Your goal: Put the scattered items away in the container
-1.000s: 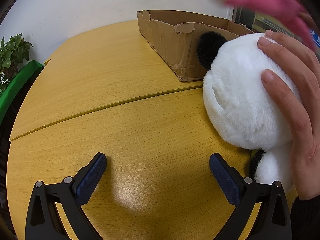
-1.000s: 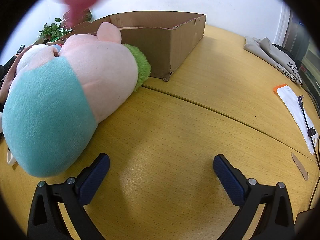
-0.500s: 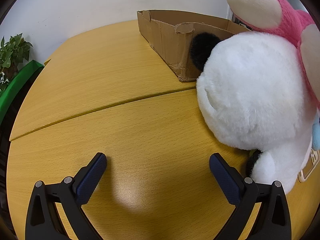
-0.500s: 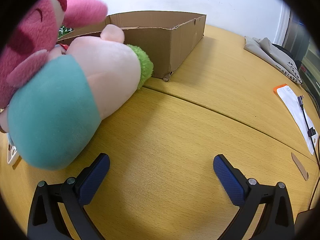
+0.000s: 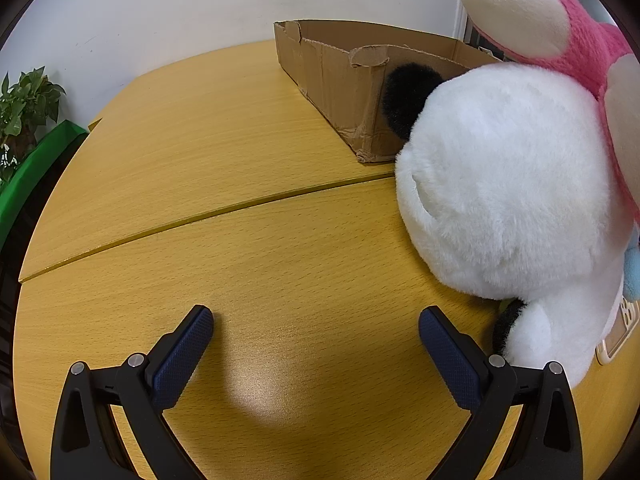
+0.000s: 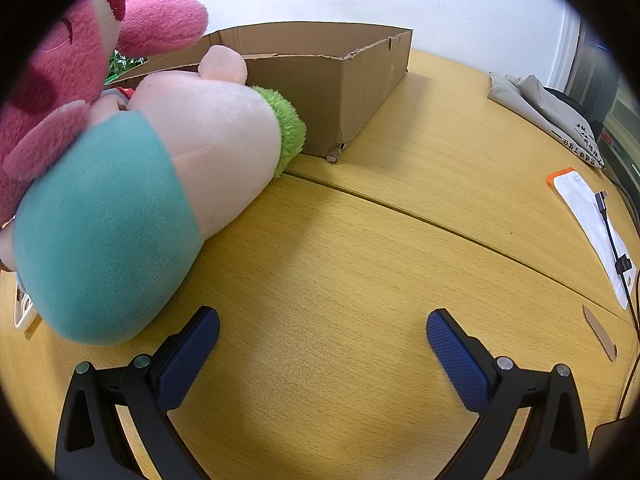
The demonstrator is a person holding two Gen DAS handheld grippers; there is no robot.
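You are working in what looks like an office or meeting room: the surface is a large curved wooden table built from sections joined along a seam, set against a plain white wall. A potted plant stands in the corner at your left. At your right, papers with an orange edge, a cable and a folded printed cloth bag lie on the table near a doorway.
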